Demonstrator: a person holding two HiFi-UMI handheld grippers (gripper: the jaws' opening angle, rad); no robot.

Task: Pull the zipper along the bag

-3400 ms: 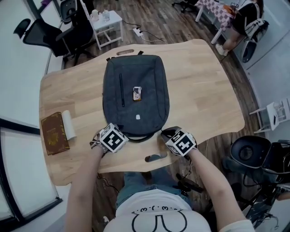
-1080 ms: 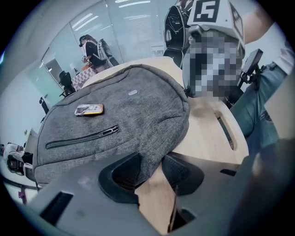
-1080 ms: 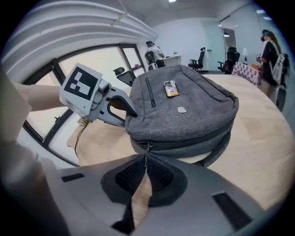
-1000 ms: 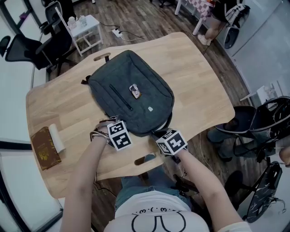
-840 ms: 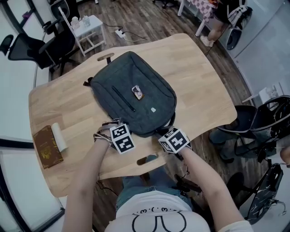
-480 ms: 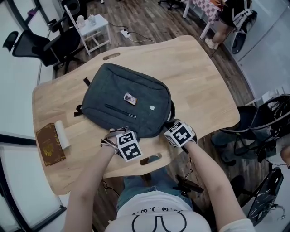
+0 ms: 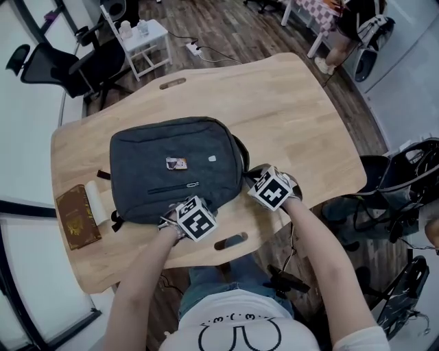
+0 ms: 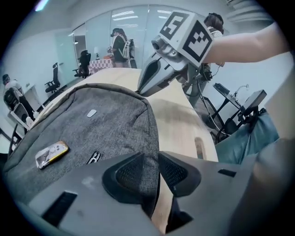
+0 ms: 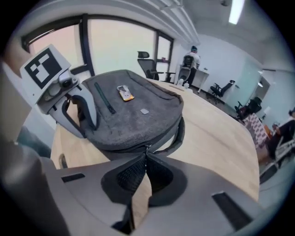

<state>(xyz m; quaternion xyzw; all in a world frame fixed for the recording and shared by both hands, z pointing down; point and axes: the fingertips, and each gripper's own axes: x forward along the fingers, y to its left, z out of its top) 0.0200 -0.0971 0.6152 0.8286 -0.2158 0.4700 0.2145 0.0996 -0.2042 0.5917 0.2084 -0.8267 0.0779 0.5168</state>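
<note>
A dark grey bag [image 7: 171, 168] lies flat on the wooden table [image 7: 302, 116], its long side running left to right. My left gripper [image 7: 199, 209] is at the bag's near edge. In the left gripper view its pads [image 8: 131, 173] pinch the grey fabric rim of the bag [image 8: 101, 124]. My right gripper [image 7: 252, 182] is at the bag's right end, by a strap. In the right gripper view it [image 9: 146, 168] is shut on the small zipper pull [image 9: 146, 150], which hangs from the bag's seam [image 9: 133, 115].
A brown book [image 7: 81, 217] and a white roll [image 7: 96, 203] lie left of the bag. A slot [image 7: 230, 241] is cut in the table near its front edge. Office chairs and a white side table [image 7: 144, 38] stand beyond the table. A person [image 7: 357, 20] is at the far right.
The bag has swung counter-clockwise on the table, so its top now points left. Both grippers stayed at its edge, and the right one has moved further from me.
</note>
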